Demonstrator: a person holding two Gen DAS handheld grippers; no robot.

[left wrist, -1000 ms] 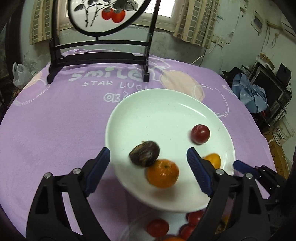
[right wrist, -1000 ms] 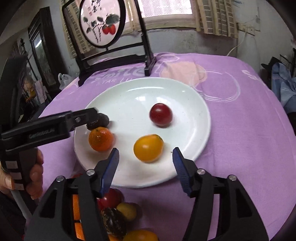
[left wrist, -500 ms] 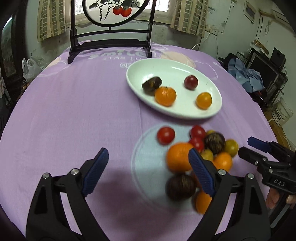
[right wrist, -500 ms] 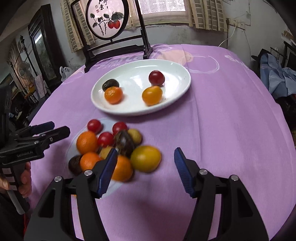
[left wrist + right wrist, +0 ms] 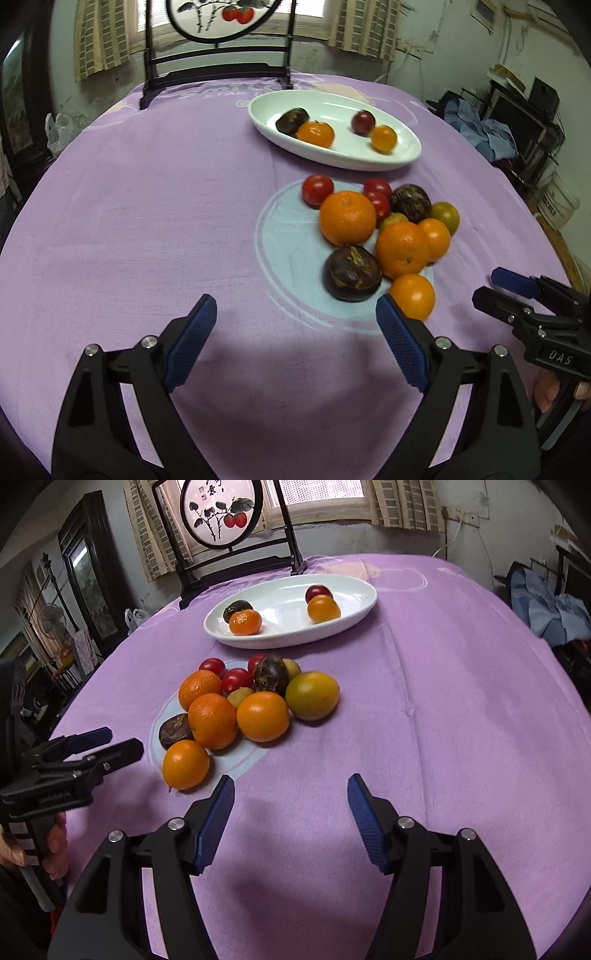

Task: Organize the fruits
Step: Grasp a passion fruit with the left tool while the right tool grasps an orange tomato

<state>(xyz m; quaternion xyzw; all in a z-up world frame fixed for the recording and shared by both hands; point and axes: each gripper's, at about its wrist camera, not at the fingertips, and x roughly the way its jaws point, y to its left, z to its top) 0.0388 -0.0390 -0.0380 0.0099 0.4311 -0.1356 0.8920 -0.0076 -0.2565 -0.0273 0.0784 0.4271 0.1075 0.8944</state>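
A white oval plate (image 5: 406, 157) (image 5: 354, 616) at the far middle holds a dark passion fruit (image 5: 291, 120), a small orange (image 5: 315, 133), a red tomato (image 5: 362, 122) and a yellow-orange fruit (image 5: 383, 138). A heap of several oranges (image 5: 346, 217) (image 5: 262, 716), red tomatoes (image 5: 317, 189), dark passion fruits (image 5: 352, 273) and yellow-green fruits (image 5: 312, 695) lies on the purple cloth nearer me. My left gripper (image 5: 295, 328) is open and empty, short of the heap's left. My right gripper (image 5: 291, 801) is open and empty, near the heap's front right.
A black stand with a round painted screen (image 5: 221, 513) is at the table's far edge. The round table's edge (image 5: 554, 657) curves close on the right. Clutter and blue cloth (image 5: 480, 129) lie beyond it.
Both grippers have pulled back from over the plate toward me. The heap of loose fruit has come into full view. The passion fruit and small orange stay on the plate.
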